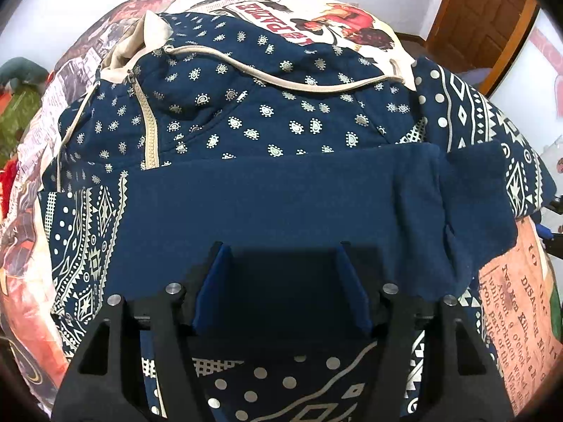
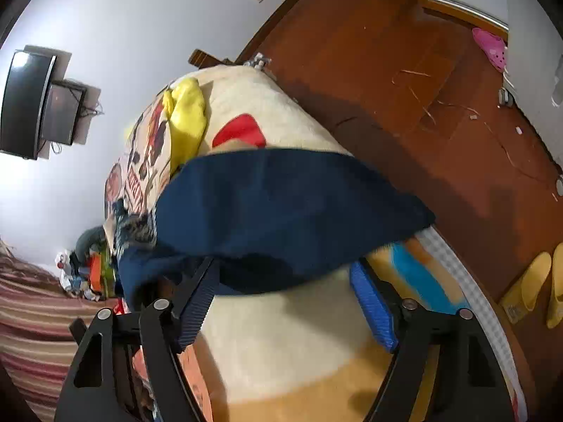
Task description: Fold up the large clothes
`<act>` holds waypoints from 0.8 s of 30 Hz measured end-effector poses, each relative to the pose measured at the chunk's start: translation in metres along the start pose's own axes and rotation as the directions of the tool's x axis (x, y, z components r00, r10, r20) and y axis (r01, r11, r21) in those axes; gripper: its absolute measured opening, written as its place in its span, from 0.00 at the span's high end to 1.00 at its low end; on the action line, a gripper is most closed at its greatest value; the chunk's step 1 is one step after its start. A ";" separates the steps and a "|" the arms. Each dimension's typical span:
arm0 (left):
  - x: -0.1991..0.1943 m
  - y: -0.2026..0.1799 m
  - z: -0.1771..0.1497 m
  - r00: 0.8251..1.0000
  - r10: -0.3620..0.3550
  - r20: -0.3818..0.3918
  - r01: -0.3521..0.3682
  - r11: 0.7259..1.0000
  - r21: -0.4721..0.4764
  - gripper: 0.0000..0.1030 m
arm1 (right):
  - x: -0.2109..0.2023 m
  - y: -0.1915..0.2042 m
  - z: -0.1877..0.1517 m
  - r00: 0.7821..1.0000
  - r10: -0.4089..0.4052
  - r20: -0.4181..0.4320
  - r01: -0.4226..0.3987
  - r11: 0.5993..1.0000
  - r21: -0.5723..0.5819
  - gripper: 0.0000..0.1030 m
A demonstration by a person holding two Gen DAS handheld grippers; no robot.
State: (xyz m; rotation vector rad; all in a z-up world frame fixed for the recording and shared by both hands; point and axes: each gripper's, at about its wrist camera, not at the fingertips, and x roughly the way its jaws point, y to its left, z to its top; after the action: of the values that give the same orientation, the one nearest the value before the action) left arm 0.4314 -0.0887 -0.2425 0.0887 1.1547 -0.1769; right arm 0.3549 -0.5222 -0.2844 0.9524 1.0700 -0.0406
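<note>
Two claws are working one navy hoodie (image 1: 267, 112), which is lying spread on the bed (image 1: 383, 17) and filling the middle of the left wrist view. We are seeing the left claw (image 1: 283, 256) with its jaws apart, poised over the plain navy hem band (image 1: 281, 197) running side to side just ahead of it; that long axis is crossing the claw's reach. In the right wrist view the right claw (image 2: 286, 270) is also standing apart, a navy flap (image 2: 281, 204) draping across its tips, so both look about equally near. On the bedspread (image 1: 520, 302) we are reading "DISASTER" at lower right; the red banner at upper centre is too inverted to read
</note>
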 end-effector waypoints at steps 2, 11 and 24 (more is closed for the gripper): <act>0.001 0.002 0.000 1.000 -0.008 0.002 0.008 1.000 -0.011 0.38 | 0.009 -0.002 0.005 1.000 -0.003 0.004 0.003 0.999 0.035 0.37; -0.002 0.003 0.000 1.000 -0.002 0.011 0.002 1.000 -0.014 0.38 | 0.001 0.022 0.025 0.983 -0.100 0.157 0.111 0.992 -0.066 0.91; -0.042 0.034 -0.004 0.996 0.019 0.091 -0.012 0.997 -0.081 0.38 | -0.140 0.165 0.052 0.853 0.101 0.512 0.091 0.937 -0.336 0.95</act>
State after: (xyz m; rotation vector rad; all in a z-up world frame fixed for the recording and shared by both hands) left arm 0.4173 -0.0507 -0.2061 0.0181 1.0676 -0.1196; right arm 0.3952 -0.5117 -0.0660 0.5663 0.5372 -0.0967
